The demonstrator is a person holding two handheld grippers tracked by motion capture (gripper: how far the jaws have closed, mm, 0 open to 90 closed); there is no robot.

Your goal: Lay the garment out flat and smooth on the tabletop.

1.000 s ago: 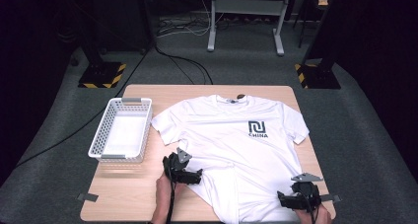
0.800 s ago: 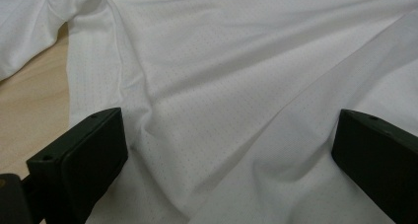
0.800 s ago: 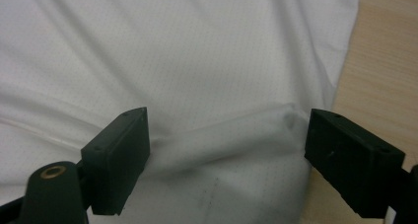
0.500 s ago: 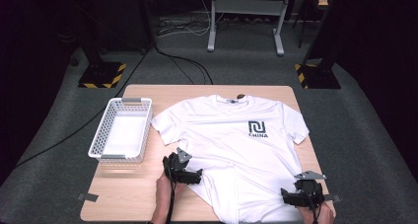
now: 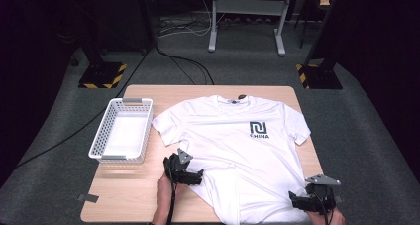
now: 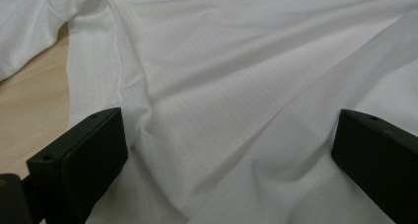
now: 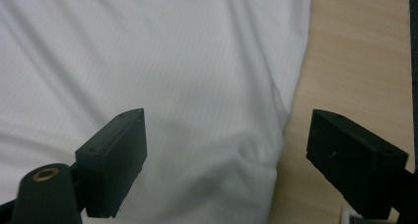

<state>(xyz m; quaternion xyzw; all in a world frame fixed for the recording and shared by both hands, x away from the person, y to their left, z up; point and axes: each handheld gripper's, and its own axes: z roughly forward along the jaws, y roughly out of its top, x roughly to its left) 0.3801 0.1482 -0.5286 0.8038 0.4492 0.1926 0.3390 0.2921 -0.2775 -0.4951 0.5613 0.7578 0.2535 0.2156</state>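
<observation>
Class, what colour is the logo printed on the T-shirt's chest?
Dark navy, almost black, on the white T-shirt; the logo shows best in the high view.

A shirt lies flat on the table in front of me. A basket sits on the table just left of it. My left gripper is at the shirt's left edge, and my right gripper is at its near right corner.

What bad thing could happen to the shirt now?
The left tongs and right tongs both stand open over the white T-shirt, so they might close on too little cloth and slip off. The hem hangs at the table edge; a pull could drag the shirt off.
</observation>
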